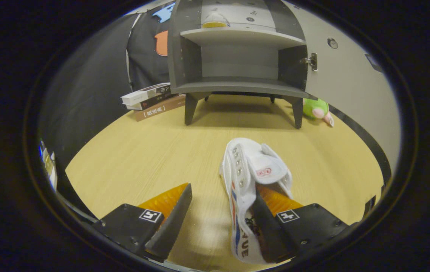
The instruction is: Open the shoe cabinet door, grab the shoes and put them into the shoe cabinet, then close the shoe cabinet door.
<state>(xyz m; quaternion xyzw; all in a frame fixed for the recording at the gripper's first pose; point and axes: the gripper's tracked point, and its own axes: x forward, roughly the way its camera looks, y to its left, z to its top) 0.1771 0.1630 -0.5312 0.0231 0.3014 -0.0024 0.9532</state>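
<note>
Already the shoe cabinet (237, 56) stands with its door (347, 79) swung wide, both shelves bare apart from a small yellow-and-white object (215, 20) on the upper one. The white shoe (249, 177) lies on the wooden surface (143, 158), well short of the cabinet, toe pointing toward it. The hand-held gripper (218, 211) is released: its 2 fingers stand well apart, 1 finger pushed into the shoe's opening under the strap, the other out over bare wood beside the shoe's side wall.

The step in hand looks to be the grab. To do it well, close so the side wall with its row of studs is pinched between the inner finger and the outer one, gripping near the middle of the shoe rather than at the heel, so it will not swing down when lifted. Seat the inner finger deep enough that the soft wall cannot slip out, and close before lifting. The lower shelf looks the easier target; carry the shoe level and clear of the shelf's front edge.

A stack of books (152, 100) lies left of the cabinet and a green plush toy (317, 109) by its right leg, both away from the path.
</note>
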